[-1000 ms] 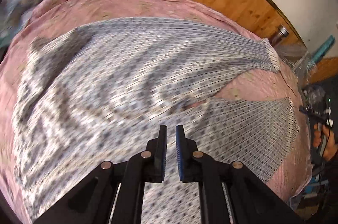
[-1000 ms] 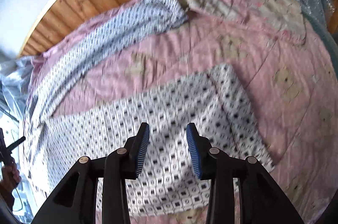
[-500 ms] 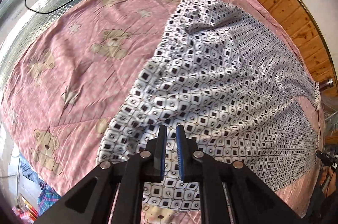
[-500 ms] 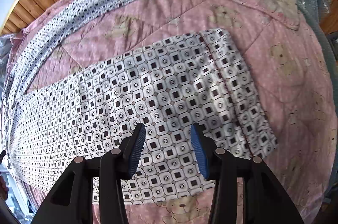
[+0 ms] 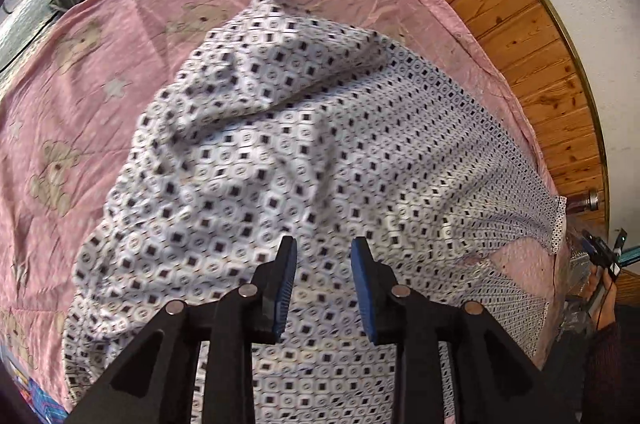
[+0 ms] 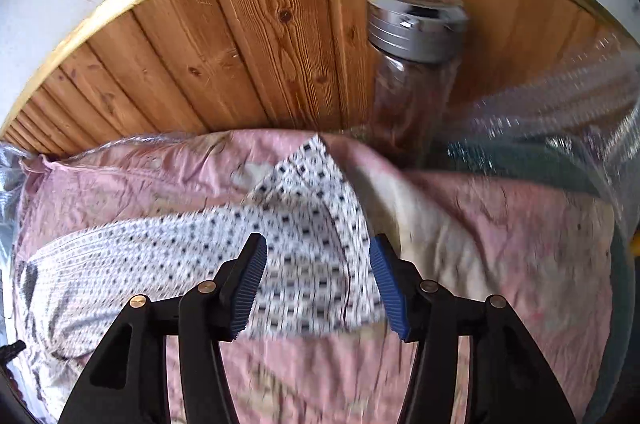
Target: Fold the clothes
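**Both hand-held grippers spread over patterned garment on pink quilt**

Pink teddy-bear quilt (image 5: 72, 71) covers the bed, biggest thing in both views. Wood-panelled wall (image 6: 224, 63) runs behind it, white wall above. White garment with dark square print (image 5: 280, 151) lies rumpled across the quilt; one long part stretches toward the wall side, ending in a hem (image 5: 559, 224). A second part runs below it, pink quilt showing between them. Clear plastic sheeting (image 6: 560, 111) bunches at the quilt's edge. Glass jar with metal lid (image 6: 416, 63) stands against the wood panels, just past the quilt.

My left hand-held gripper (image 5: 323, 282) hovers above the crumpled fabric, jaws apart, nothing between them. My right hand-held gripper (image 6: 318, 284) is spread wide, the garment's end under the gap; right view is blurred, contact unclear. A hand (image 5: 600, 304) holding a dark device shows at the left view's right edge.
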Tool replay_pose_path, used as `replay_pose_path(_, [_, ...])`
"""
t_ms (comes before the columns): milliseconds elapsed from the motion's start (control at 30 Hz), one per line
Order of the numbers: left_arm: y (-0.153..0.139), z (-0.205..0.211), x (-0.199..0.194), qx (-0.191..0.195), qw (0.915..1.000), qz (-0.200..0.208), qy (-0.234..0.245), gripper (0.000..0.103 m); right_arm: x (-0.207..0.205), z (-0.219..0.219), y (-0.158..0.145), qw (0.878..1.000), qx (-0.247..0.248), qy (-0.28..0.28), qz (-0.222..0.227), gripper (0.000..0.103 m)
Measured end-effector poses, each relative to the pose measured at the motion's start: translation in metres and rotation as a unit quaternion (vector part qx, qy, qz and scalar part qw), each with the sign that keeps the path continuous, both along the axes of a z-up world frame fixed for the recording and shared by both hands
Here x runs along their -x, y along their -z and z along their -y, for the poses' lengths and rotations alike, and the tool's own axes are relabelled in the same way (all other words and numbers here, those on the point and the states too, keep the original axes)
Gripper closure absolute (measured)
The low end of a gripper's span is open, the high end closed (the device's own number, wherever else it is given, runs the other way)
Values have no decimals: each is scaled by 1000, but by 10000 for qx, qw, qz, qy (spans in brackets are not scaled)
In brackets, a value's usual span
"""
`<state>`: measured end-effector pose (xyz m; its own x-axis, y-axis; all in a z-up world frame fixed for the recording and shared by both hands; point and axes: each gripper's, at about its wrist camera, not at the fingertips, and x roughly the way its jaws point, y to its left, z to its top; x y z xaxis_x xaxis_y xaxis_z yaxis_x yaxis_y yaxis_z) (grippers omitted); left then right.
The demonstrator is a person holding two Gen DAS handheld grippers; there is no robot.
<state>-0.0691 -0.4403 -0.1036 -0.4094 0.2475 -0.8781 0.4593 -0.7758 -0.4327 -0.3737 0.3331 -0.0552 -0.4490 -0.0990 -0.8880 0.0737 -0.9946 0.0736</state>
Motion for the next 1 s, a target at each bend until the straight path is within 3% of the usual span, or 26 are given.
replay_pose_path(167, [14, -55, 71, -191, 9995, -130, 230, 72, 47, 20, 54, 9962, -719, -289, 398, 53])
replay_pose_path(233, [13, -73, 86, -353, 9987, -243, 287, 72, 48, 24, 62, 9938, -968, -375, 387, 96])
replay_pose_path(400, [21, -111, 135, -872, 9946, -469, 308, 72, 1, 36, 22, 9901, -839, -1088, -276, 98])
replay_pose_path(467, [26, -123, 152, -912, 9944, -417, 320, 72, -3, 29, 12, 9900, -743, -1134, -378, 93])
replay_pose_path(500, [29, -129, 158, -961, 9941, -385, 315, 72, 0, 24, 11, 9905, -688, -1122, -387, 82])
replay_pose_path(533, [32, -134, 164, -1009, 9938, -353, 311, 72, 6, 21, 13, 9905, -721, -1098, -394, 64])
replay_pose_path(600, [38, -145, 175, -1106, 9930, -288, 303, 72, 23, 18, 29, 9907, -883, -998, -261, 49])
replay_pose_path(667, [40, -157, 186, -1124, 9928, -234, 355, 72, 41, 17, 51, 9916, -940, -891, 53, 51])
replay_pose_path(700, [40, -163, 190, -1105, 9928, -214, 400, 72, 46, 18, 58, 9919, -891, -890, 173, 68])
replay_pose_path(733, [39, -166, 193, -1106, 9928, -214, 404, 72, 45, 21, 60, 9922, -832, -917, 166, 98])
replay_pose_path(800, [38, -172, 198, -1112, 9927, -217, 405, 72, 29, 30, 39, 9921, -510, -1136, -146, 100])
replay_pose_path(900, [38, -162, 200, -1184, 9923, -291, 215, 72, -37, 35, -28, 9787, -30, -1854, -879, 100])
replay_pose_path(1000, [41, -150, 199, -1275, 9913, -341, -7, 72, -116, 7, -44, 9734, -288, -2118, -825, 100])
